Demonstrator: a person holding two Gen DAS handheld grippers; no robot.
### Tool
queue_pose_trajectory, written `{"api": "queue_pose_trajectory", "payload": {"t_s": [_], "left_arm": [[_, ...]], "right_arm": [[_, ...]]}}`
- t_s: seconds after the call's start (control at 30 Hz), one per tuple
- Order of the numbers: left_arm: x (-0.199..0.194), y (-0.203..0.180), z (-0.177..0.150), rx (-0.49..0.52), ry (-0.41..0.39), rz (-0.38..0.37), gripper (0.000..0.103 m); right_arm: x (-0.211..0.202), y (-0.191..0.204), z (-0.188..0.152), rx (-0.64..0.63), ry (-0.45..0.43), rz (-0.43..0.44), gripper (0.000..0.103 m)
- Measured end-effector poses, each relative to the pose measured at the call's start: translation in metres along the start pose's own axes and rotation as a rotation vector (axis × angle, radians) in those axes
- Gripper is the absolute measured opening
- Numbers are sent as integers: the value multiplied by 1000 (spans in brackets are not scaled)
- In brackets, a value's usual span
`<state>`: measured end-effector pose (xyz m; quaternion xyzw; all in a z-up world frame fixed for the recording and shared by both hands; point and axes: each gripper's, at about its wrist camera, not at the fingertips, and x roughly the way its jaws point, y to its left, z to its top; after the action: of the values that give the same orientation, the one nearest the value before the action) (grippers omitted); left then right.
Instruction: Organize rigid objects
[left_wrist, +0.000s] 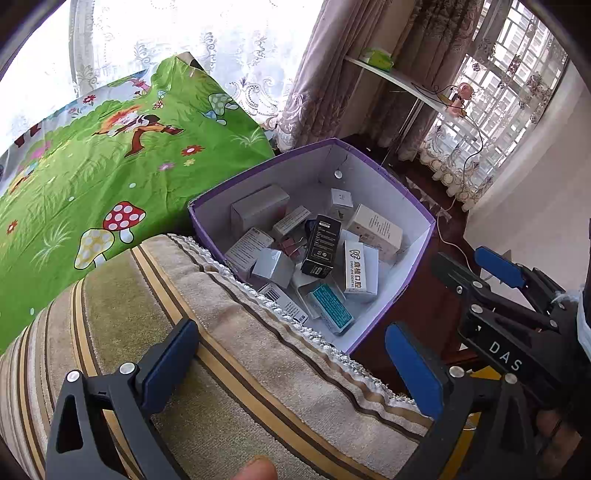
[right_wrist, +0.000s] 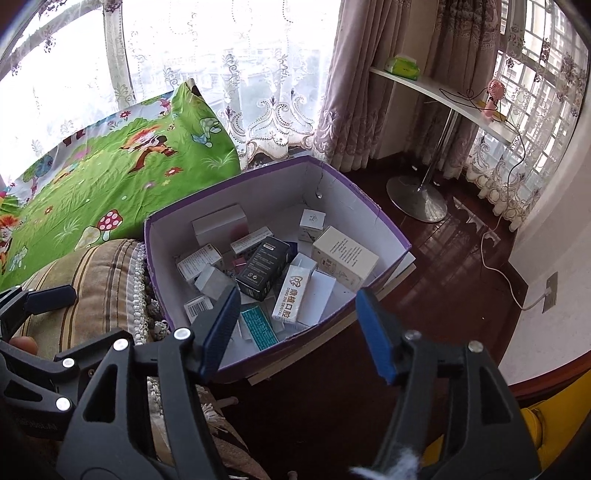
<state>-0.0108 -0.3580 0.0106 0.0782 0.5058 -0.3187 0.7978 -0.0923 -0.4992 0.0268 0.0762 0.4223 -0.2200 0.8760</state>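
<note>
Both handheld tools are built from black plastic frames with triangular cut-outs. The left gripper (left_wrist: 291, 365) carries blue pads on its fingers (left_wrist: 168, 363), fixed with silver screws. The right gripper (right_wrist: 295, 332) is made alike, with ribbed blue pads; white letters "DAS" are printed on its body. A fingertip (left_wrist: 256, 469) is seen at the near edge.

One purple cardboard box (right_wrist: 369, 216) holds roughly a dozen small cartons: one black carton (right_wrist: 262, 271), one teal-labelled carton (right_wrist: 258, 326) and about ten white or grey ones. Two grippers appear; one striped cushion (left_wrist: 229, 369), one green cartoon-print cloth (left_wrist: 110, 166).
</note>
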Motion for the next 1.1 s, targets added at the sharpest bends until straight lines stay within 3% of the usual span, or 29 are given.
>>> {"api": "queue_pose_trajectory", "payload": {"t_s": [1.1], "left_arm": [[4,1,0,0,4,-4,103]], "right_arm": [[5,-1,-3,5,20,14,68]]}}
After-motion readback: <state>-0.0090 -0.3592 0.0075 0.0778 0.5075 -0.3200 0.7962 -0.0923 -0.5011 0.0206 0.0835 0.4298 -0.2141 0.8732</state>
